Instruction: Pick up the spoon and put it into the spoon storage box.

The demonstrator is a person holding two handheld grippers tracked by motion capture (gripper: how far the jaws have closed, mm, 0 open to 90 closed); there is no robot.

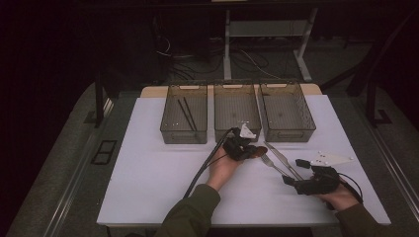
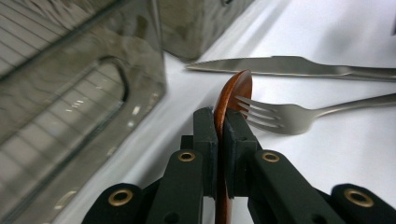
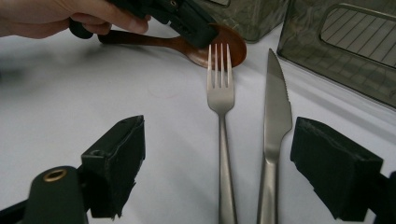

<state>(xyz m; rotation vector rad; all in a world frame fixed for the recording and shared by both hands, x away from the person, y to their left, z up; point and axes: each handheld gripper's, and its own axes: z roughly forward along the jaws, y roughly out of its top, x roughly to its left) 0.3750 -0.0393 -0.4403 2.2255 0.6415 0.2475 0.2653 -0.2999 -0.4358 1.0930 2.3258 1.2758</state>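
Note:
My left gripper (image 1: 245, 149) is shut on a brown wooden spoon (image 1: 258, 151) near the middle of the white table (image 1: 158, 168), just in front of the middle bin. In the left gripper view the jaws pinch the spoon (image 2: 235, 91) on edge at the bowl's base, its tip touching the tines of a steel fork (image 2: 285, 116). A steel knife (image 2: 285, 66) lies beyond. My right gripper (image 1: 295, 172) is open at the table's right, its jaws either side of the fork (image 3: 221, 100) and knife (image 3: 276, 109) handles. Ahead of them, the spoon (image 3: 233, 49) lies low under the left gripper (image 3: 187, 18).
Three clear bins stand in a row at the back: the left one (image 1: 184, 136) holds dark chopsticks (image 1: 187, 113), the middle (image 1: 237, 134) and right (image 1: 289, 133) look empty. A bin wall (image 2: 70, 98) is close on the left gripper's left. Cables trail from both grippers.

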